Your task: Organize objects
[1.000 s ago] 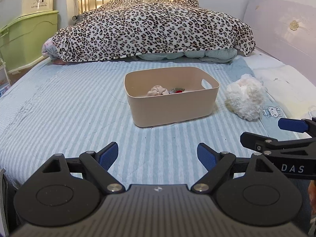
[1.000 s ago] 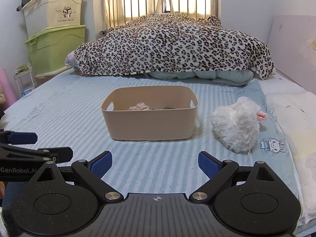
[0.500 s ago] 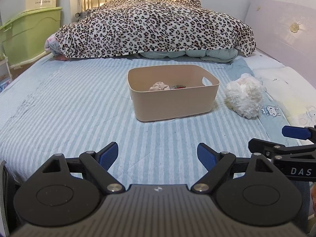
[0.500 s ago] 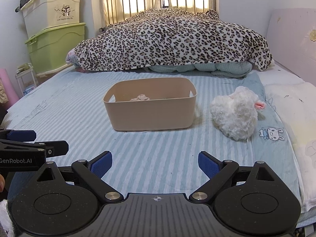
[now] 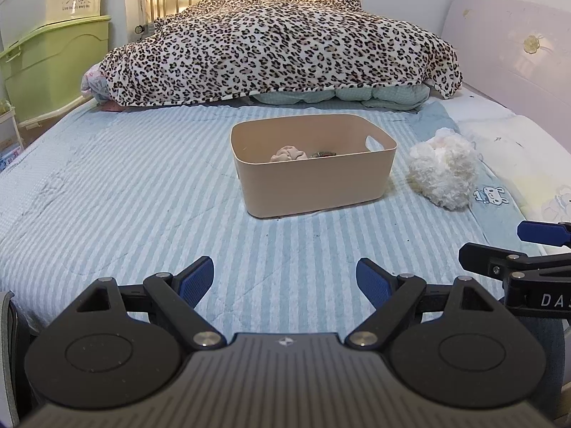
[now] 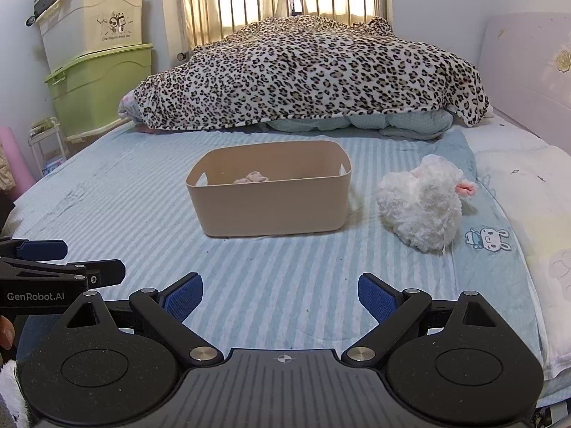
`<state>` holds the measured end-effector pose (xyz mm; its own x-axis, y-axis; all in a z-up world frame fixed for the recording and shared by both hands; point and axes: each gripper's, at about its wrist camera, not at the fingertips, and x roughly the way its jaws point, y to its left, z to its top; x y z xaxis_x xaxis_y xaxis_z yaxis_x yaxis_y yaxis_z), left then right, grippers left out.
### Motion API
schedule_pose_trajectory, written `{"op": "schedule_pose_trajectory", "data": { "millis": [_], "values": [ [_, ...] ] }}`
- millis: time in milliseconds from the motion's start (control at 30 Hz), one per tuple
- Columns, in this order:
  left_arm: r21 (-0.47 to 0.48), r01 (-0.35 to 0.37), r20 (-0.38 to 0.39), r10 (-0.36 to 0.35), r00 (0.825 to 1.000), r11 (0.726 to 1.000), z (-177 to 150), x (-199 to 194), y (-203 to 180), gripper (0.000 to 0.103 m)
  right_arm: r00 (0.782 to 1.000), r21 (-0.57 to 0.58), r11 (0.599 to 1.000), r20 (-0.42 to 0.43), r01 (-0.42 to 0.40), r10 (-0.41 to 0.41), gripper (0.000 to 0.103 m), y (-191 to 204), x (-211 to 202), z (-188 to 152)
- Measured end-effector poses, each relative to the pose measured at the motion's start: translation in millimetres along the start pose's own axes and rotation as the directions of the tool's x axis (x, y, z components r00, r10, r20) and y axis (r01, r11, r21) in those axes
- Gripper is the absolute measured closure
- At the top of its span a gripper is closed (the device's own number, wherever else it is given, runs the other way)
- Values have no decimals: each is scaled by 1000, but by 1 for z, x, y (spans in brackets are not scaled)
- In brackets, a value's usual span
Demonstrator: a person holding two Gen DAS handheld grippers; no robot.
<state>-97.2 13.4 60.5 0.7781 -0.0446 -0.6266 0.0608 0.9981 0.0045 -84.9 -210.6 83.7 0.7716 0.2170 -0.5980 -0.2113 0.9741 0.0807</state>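
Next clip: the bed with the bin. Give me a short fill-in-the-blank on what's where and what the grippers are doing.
1. The white plush toy lies on the bed to the ____ of the beige bin.
2. The left gripper and the right gripper are both ____ and hold nothing.
3. The pink cloth lies ____ the bin.
4. The far end of the bed is covered by a ____-print blanket.

Missing words: right; open; inside; leopard

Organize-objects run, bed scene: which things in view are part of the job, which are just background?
Part of the job:
- beige plastic bin on the striped sheet, already holding a pinkish cloth bundle
- fluffy white plush toy, lying right of the bin
- left gripper and right gripper, both open and empty

Just lying about:
- leopard-print blanket
- green storage box
- cream storage box
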Motion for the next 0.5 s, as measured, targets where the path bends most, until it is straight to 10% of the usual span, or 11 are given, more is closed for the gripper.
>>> {"op": "schedule_pose_trajectory", "data": {
  "millis": [500],
  "values": [
    [23,3,1,-3,1000,1000,0,1,-7,15,1000,1,1000,-8,17,-17,8,0,4,-1]
  ]
}}
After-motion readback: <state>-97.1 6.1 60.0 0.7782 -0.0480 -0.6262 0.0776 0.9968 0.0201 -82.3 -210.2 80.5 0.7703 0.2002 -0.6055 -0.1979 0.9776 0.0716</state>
